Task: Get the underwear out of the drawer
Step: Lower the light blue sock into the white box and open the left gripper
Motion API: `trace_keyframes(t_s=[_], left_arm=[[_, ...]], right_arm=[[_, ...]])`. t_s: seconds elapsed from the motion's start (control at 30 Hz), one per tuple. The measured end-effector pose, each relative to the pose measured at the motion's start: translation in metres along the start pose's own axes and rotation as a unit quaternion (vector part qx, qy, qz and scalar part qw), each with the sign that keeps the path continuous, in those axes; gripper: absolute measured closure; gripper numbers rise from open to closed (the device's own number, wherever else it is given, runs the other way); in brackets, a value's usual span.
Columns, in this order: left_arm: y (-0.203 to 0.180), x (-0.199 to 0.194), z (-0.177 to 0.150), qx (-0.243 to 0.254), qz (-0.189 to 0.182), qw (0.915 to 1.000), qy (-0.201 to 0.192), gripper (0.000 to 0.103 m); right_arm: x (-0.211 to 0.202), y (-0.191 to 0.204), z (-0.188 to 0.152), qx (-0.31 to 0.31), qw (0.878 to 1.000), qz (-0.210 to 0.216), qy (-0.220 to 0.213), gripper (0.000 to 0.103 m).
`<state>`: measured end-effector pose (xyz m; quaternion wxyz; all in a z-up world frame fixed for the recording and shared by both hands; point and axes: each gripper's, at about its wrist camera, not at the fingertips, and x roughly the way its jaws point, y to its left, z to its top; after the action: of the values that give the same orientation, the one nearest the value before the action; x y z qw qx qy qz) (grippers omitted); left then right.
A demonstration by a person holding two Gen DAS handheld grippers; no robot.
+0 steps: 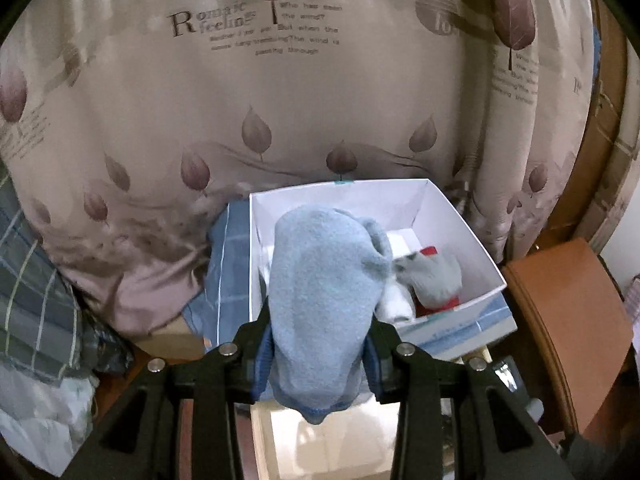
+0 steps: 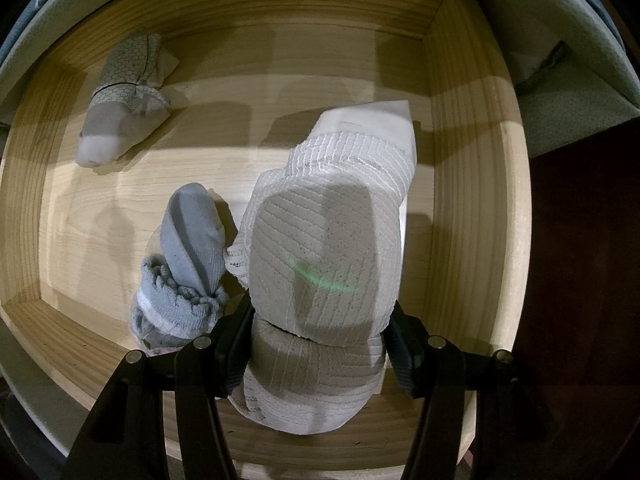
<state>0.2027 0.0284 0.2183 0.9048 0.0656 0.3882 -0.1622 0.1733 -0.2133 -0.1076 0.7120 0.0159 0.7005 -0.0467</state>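
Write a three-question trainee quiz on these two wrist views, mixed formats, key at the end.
1. True or false: the left gripper holds a light blue fabric bundle over the white cardboard box.
2. What does the right gripper grip? A) white knitted bundle B) grey rolled bundle C) nothing
3. Besides the gripped bundle, how many bundles lie in the wooden drawer?

Key: 1 true; 2 A; 3 two, the grey one and a hexagon-patterned bundle.

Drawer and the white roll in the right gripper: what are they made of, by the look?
Drawer: looks like pale unpainted wood, matt; grain lines run along its walls and floor. White roll: seems a soft knit fabric, possibly cotton; ribbed zigzag texture and a frayed lacy edge show where the right gripper clamps it.
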Motion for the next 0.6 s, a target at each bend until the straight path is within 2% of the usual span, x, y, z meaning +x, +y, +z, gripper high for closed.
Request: trace_keyframes(t_s=[0.13,0.27,0.37,0.6], left_arm=[[0.002,0.021,0.016,-0.004,0.013,0.9999,-0.002,0.065],[0.004,0.048,0.023,-0.007,0.015,0.9997,0.02,0.065],[0.005,0.072,0.022,-0.005,0.032,0.9988,0.036,0.065],[0.005,0.103,0.013,0.001,0.042,0.997,0.065,0.065]], right_arm=[[0.0,0.0,0.0,0.0,1.0,0.0,0.0,0.048],[0.0,0.0,0.0,0.001,1.0,0.0,0.0,0.048],[0.0,0.0,0.0,0.001,1.0,0.0,0.0,0.048],[-0.001,0.001,0.0,0.001,1.0,0.0,0.0,0.048]])
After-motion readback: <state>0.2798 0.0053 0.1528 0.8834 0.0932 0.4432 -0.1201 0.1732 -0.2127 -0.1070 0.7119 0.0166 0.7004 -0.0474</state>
